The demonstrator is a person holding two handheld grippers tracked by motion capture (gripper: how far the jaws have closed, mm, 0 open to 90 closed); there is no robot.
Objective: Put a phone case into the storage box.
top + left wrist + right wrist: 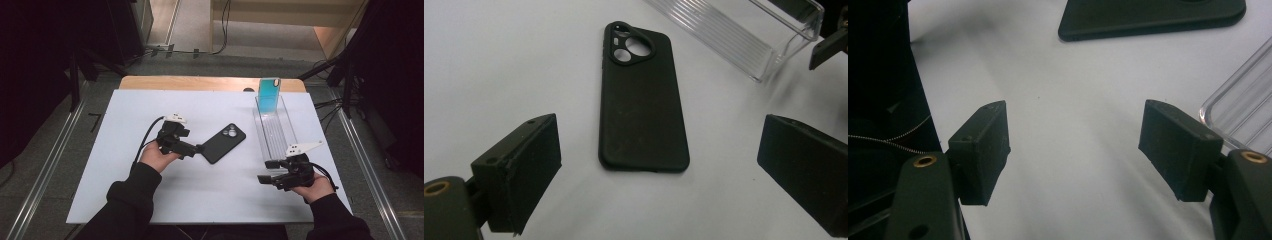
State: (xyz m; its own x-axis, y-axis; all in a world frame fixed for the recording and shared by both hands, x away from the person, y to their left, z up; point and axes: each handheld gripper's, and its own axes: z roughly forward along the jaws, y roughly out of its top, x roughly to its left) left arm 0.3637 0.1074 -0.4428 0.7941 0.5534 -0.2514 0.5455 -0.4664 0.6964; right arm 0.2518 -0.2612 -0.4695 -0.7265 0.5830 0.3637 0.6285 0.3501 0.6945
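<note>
A black phone case [223, 142] lies back up on the white table top, its camera cut-out at the far end. My left gripper [198, 148] is open at the case's near end. In the left gripper view the case [641, 100] lies on the table between and ahead of the wide-apart jaws of that gripper [656, 150], and neither pad touches it. My right gripper [268, 171] stands open at the near end of a clear plastic rack [275, 131]. In the right gripper view only bare table shows between the jaws of the right gripper [1075, 125]. A teal phone case [269, 95] stands upright in the rack's far end.
The white table top [150, 200] has free room in front and at the left. The ridged clear rack [744, 35] runs front to back on the right side. Beyond the table are a floor with cables and dark stands on both sides.
</note>
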